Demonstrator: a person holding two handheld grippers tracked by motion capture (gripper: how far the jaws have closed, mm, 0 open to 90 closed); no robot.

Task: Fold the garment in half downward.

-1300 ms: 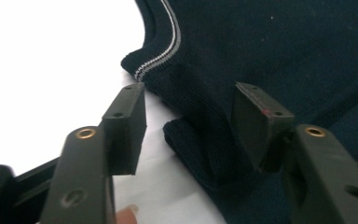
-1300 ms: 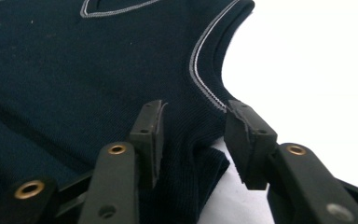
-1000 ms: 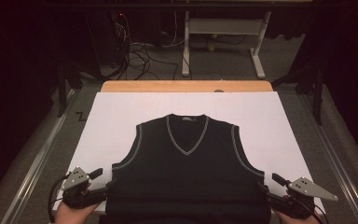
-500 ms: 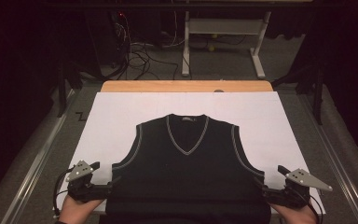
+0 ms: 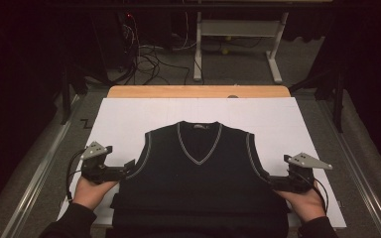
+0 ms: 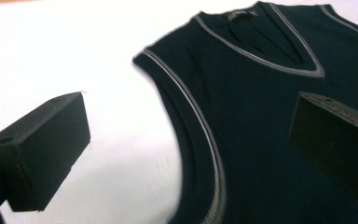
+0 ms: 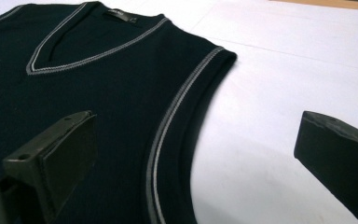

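Both grippers' fingers just spread wide, nothing held; vest [image 5: 198,183] hem visible from high view.

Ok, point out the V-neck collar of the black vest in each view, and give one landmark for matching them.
High view: the V-neck collar sits mid-picture, at the top centre of the black vest.
Left gripper view: the collar is upper right.
Right gripper view: the collar is upper left.
Shared landmark: the grey V trim line, pointing toward the hem, on the white sheet.
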